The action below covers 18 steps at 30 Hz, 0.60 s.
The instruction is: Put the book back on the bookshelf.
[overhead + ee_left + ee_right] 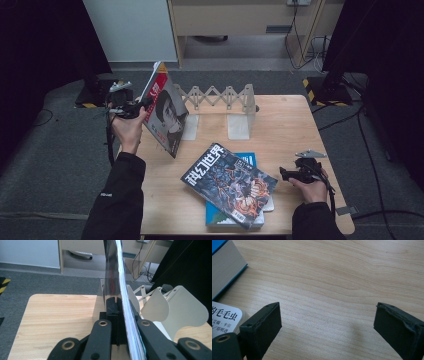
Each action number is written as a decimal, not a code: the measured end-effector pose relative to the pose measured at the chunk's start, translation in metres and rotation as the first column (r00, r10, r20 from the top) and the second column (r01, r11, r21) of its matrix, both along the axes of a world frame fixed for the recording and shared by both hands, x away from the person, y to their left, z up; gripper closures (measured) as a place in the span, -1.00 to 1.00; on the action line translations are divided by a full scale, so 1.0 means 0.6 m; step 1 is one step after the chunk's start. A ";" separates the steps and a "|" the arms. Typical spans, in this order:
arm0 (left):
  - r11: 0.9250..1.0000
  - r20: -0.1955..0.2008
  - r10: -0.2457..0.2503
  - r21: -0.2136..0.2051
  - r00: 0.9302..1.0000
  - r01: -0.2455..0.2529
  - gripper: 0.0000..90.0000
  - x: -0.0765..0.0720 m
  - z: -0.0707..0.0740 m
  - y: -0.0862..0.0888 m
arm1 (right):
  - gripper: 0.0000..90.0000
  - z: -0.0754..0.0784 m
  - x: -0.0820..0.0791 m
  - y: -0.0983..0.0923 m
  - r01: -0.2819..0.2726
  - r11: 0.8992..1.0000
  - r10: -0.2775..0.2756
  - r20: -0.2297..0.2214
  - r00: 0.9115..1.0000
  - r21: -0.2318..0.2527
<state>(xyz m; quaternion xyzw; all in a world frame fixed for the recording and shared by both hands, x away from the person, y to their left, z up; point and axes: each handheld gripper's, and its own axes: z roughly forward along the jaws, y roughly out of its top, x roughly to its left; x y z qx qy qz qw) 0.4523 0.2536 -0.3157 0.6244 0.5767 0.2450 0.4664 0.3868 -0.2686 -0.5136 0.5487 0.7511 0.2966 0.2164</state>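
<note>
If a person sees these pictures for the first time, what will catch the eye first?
First, the red-covered magazine, held up on edge at the table's left by the left gripper, whose jaws are shut on it. Next, the dark comic-style magazine lying on a blue book near the front. Behind them stands a white folding book rack.

Red-topped magazine [167,112]; blue book [227,215]; pale wood-grain table [280,125].
</note>
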 end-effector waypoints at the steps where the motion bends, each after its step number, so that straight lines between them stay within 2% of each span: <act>1: 1.000 -0.001 0.001 0.004 1.000 -0.001 0.91 0.002 -0.002 -0.003 | -0.83 0.000 0.000 0.000 0.000 1.000 0.000 0.001 1.000 0.000; 12: 0.997 0.001 0.038 0.070 0.999 -0.038 0.91 0.025 -0.020 -0.028 | -0.82 0.000 0.000 -0.001 -0.001 1.000 0.001 0.005 1.000 0.003; 18: 0.997 -0.007 0.043 0.066 0.999 -0.042 0.90 0.035 -0.025 -0.030 | -0.82 0.000 0.001 0.000 0.004 1.000 -0.004 0.002 1.000 0.008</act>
